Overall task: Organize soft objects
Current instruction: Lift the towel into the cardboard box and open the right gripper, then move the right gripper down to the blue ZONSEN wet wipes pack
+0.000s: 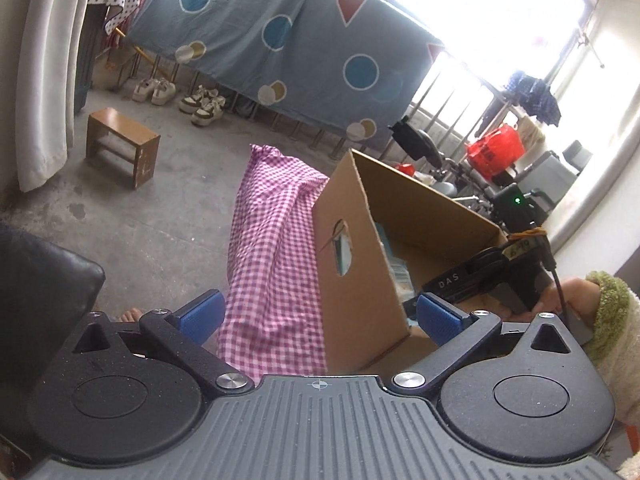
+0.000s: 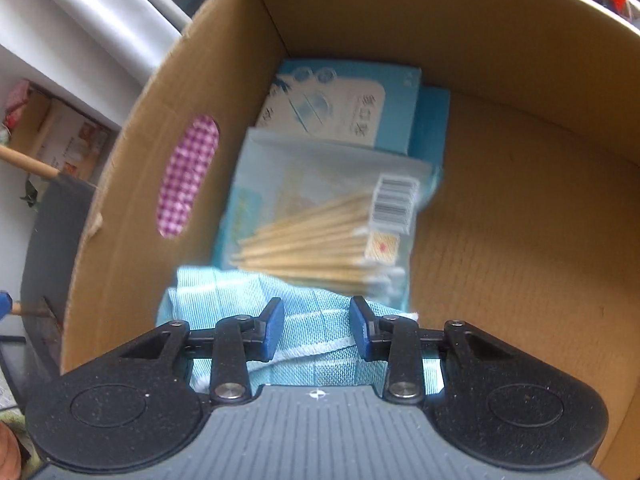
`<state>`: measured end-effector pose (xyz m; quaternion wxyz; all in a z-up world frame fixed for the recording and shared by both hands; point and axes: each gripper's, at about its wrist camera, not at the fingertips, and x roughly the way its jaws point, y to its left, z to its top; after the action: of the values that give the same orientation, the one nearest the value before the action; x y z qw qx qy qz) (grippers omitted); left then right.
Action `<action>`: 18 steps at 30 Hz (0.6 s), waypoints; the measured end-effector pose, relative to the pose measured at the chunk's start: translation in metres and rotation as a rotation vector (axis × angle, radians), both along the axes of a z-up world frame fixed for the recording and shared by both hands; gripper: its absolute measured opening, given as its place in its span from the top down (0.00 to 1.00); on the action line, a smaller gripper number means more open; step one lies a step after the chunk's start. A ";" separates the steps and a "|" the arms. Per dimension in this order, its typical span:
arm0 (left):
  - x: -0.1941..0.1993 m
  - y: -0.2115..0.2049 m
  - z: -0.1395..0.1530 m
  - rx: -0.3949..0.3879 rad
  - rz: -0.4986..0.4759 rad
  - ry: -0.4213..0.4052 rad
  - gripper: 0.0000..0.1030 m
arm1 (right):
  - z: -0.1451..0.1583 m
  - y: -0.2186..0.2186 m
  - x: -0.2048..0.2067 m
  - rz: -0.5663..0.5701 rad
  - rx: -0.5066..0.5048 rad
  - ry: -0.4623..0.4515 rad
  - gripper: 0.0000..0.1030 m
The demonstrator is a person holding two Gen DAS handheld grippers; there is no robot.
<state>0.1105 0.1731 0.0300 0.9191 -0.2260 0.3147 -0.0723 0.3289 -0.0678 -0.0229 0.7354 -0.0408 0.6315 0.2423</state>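
**A:** Your left gripper (image 1: 318, 314) is spread as wide as it goes with nothing between the pads, just aimed at the pink cloth (image 1: 276, 248) draped over the outside wall of the box (image 1: 360, 264). Your right gripper (image 2: 316, 330) is down inside the box, jaws partly apart over the blue towel (image 2: 304, 320). The pads don't look like they're pressing it, so I'd call it loose.

**B:** So what bites you from here?

**A:** I'd guess the pink cloth. It's hanging by the rim, so bump the box and it could slide to the floor. Also if you pinch now with the right, you might snag the swab pack (image 2: 320, 216) lying partly on the towel and drag it along.

**B:** Count?

**A:** 1 box, 1 pink cloth outside it. Inside: 1 blue towel, 1 swab pack, and what looks like 2 blue cartons (image 2: 340, 104) at the back, though it's blurry.
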 end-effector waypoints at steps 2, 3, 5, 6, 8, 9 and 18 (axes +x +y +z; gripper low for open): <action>-0.002 0.003 -0.007 0.015 -0.008 0.010 0.01 | -0.002 -0.003 -0.003 -0.001 -0.022 0.012 0.63; -0.003 0.003 -0.009 0.029 -0.015 0.014 0.01 | -0.002 -0.003 -0.003 -0.007 -0.031 0.017 0.62; -0.006 0.000 -0.013 0.059 -0.029 0.016 0.01 | 0.003 -0.003 -0.002 -0.021 -0.044 0.021 0.62; -0.007 -0.001 -0.016 0.079 -0.039 0.015 0.01 | 0.009 -0.002 -0.002 -0.023 -0.037 0.007 0.62; -0.010 -0.005 -0.017 0.116 -0.057 0.007 0.01 | 0.022 0.005 -0.003 -0.008 -0.007 -0.027 0.62; -0.013 -0.007 -0.018 0.135 -0.061 0.001 0.01 | 0.026 0.009 -0.004 0.001 0.011 -0.035 0.62; -0.015 -0.028 -0.024 0.205 -0.077 0.032 0.00 | -0.001 0.031 -0.007 0.028 0.032 0.043 0.62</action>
<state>0.0956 0.1448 0.0063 0.9288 -0.1199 0.3433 -0.0714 0.3217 -0.0365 -0.0236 0.7188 -0.0330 0.6424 0.2635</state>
